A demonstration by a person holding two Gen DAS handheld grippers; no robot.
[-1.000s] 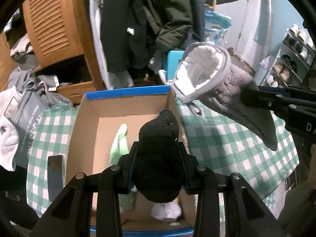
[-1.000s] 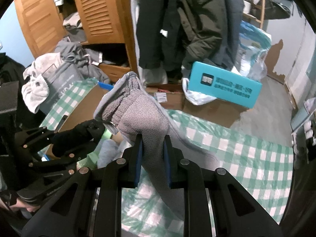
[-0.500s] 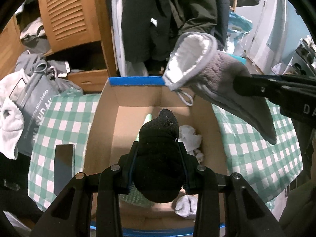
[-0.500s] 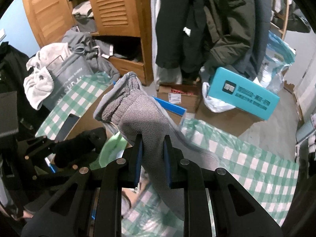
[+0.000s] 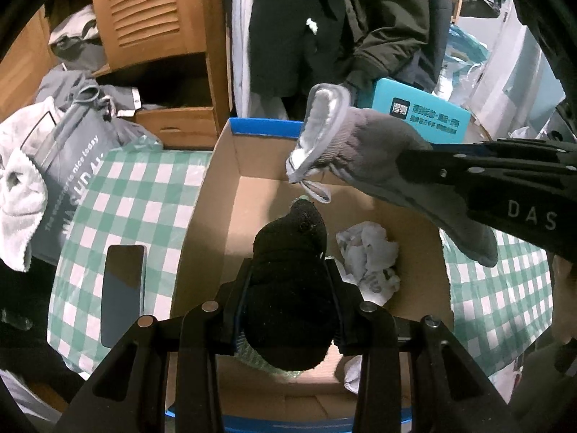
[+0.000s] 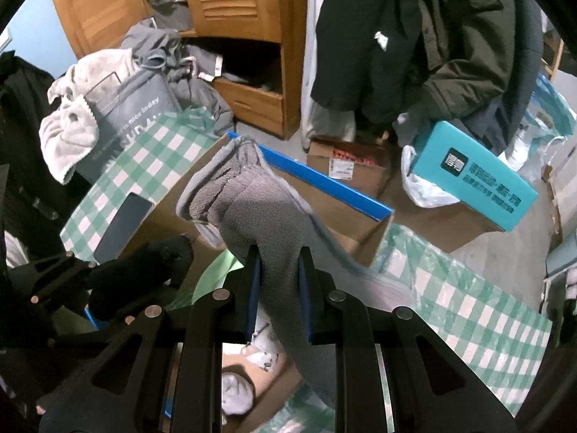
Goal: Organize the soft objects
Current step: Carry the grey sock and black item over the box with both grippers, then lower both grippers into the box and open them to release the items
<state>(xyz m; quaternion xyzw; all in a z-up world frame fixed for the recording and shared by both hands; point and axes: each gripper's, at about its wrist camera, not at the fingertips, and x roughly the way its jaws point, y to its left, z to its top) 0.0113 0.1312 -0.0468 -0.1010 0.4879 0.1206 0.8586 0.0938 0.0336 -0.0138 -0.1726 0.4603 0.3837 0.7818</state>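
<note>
Closer over box (image 5: pixel 216 195): fuzzy grey sock (image 6: pixel 267 223).

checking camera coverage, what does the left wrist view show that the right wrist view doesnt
Only the left wrist view looks straight down into the cardboard box, so it shows the crumpled white cloth on the box floor, and the white lining of the grey sock.

Only the right wrist view shows the small brown box on the floor behind the table.

Both show the left gripper shut on the black sock, the right gripper shut on the grey sock, the phone, the checked tablecloth and the teal box.
</note>
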